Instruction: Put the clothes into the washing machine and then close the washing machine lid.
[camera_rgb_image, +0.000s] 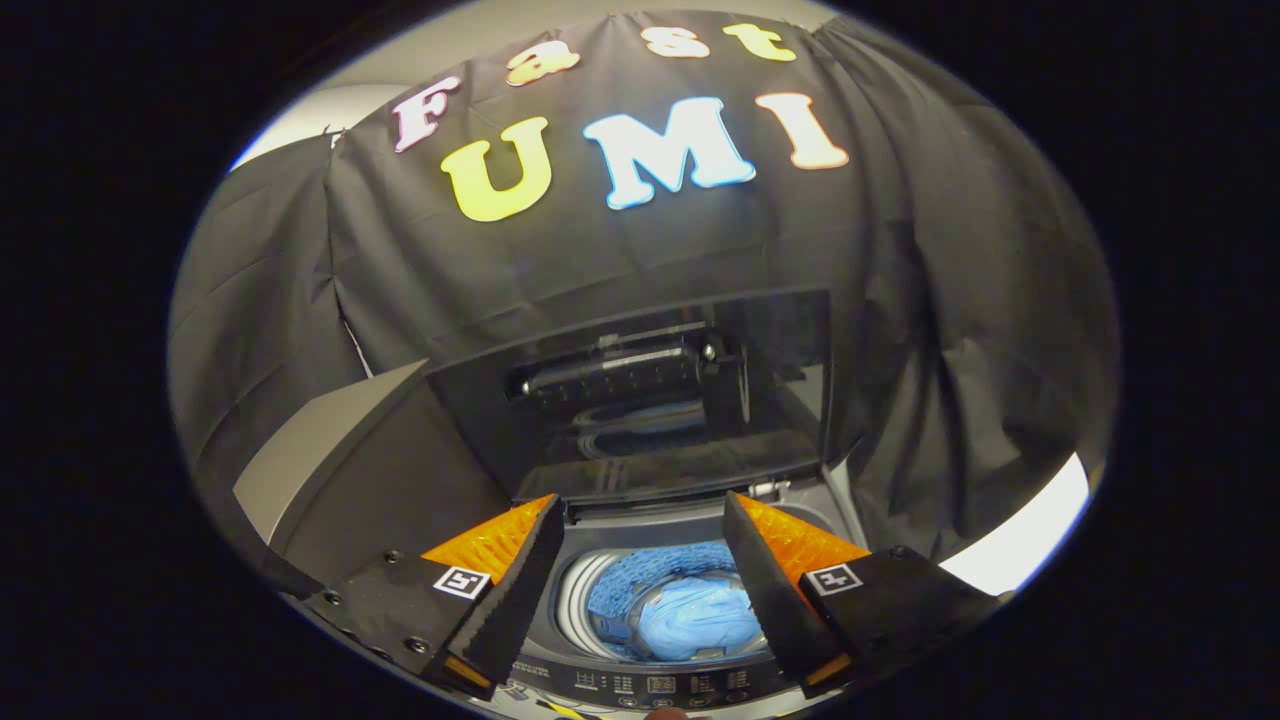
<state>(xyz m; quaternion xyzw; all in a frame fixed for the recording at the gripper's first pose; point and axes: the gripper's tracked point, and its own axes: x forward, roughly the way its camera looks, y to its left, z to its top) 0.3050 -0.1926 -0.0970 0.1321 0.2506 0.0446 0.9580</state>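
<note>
Clothes (690, 615) are already in: blue bundle sits down in the drum of the washing machine (600, 540), seen between your fingers and below them, so pt 1 looks done. Your gripper (640, 525) is spread wide and carrying nothing, hanging above the tub opening w/ the ctrl panel (655, 685) just under it. Lid (640, 400) is upright against the back wall beyond the fingertips, so what's left is pulling it down shut, imo.
</note>
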